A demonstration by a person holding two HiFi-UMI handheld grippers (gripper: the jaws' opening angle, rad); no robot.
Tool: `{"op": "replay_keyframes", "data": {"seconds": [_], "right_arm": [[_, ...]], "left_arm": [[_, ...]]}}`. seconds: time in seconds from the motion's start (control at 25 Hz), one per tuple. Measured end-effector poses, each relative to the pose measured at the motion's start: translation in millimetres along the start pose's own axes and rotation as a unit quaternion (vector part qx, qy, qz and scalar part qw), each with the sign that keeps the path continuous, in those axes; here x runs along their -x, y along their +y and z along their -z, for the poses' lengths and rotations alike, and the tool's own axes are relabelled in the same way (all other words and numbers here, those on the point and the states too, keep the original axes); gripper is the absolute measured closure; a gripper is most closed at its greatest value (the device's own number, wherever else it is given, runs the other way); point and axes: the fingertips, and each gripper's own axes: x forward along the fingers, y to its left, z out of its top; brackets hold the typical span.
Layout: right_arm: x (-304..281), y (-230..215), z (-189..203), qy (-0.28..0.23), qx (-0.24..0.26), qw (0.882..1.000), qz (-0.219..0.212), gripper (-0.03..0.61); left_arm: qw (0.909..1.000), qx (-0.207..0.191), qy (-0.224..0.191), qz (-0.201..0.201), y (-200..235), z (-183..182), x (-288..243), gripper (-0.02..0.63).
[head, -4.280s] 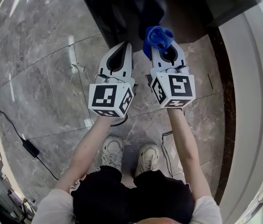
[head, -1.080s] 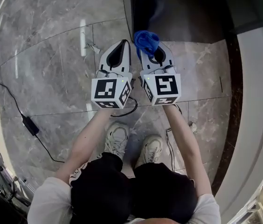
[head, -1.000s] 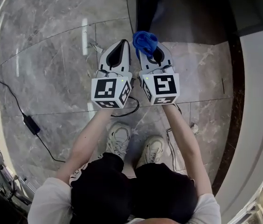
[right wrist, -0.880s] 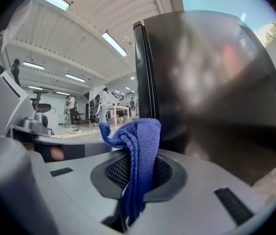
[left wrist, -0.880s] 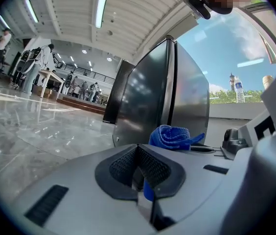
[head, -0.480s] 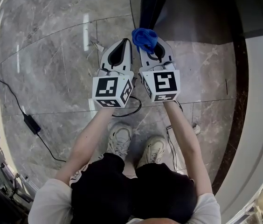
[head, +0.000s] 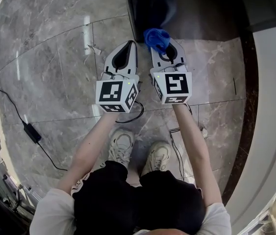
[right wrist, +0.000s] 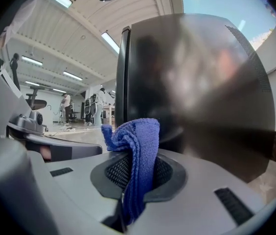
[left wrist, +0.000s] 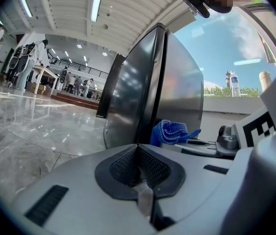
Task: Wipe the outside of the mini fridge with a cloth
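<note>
Glossy grey marble floor point(head: 45, 58), veined, with thin tile seams. Mini fridge point(head: 150, 6) stands on it, boxy, smooth dark reflective panels. Two pale grey plastic grippers sit side by side, pointing at the fridge. Left gripper point(left wrist: 138, 148): jaws pressed together, black ribbed pads meeting, nothing between. Right gripper point(right wrist: 128, 180): jaws pinching the cloth point(right wrist: 135, 146), blue, looped knit texture, bunched in a soft fold above the pads, just in front of the fridge face, contact unclear. Thin black cable with adapter block point(head: 32, 132) on the floor at left
</note>
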Motion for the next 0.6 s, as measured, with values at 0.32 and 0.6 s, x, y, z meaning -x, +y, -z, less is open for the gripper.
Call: {"op": "replay_keyframes", "data": {"seconds": [0.32, 0.6], "right_arm": [[23.0, -60.0, -0.4, -0.007, -0.028, 0.998, 0.059, 0.526], [44.9, -112.3, -5.4, -0.014, -0.028, 0.994, 0.105, 0.526]], "left_arm": [[0.9994, -0.014, 0.008, 0.030, -31.2, 6.3, -13.0, 0.609], [0.9973, -0.020, 0.003, 0.070, -72.5, 5.5, -35.0, 0.609]]}}
